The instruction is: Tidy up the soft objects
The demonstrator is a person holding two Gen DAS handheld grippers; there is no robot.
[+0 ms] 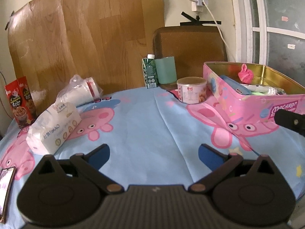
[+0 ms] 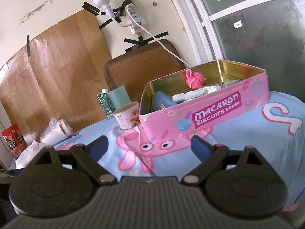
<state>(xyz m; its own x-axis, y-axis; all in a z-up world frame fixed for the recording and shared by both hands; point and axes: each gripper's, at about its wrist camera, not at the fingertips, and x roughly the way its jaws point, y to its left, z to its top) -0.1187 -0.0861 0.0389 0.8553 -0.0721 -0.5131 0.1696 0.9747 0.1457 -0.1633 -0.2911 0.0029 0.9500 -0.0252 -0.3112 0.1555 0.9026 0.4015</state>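
In the left wrist view, the left gripper [image 1: 154, 152] is hovering spread wide and empty over the blue cartoon cloth [image 1: 143, 118]. A phone [image 1: 6, 189] is running off the lower left edge, and a tissue pack [image 1: 54, 126] is lying at mid-left. At right, the pink tin [image 1: 253, 105] is holding a pink soft ball [image 1: 246, 74].

In the right wrist view, the right gripper [image 2: 149, 147] is likewise gaping empty before the tin [image 2: 209, 112]; its contents are lying half hidden behind the wall, beneath a taped power strip [image 2: 134, 19].

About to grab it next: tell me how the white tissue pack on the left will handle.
The tissue pack looks soft; its wrapper is creased, so it should dent under the tongs. Probably light for its bulk. The glossy film may slip. Flat-sided, so unlikely to roll.
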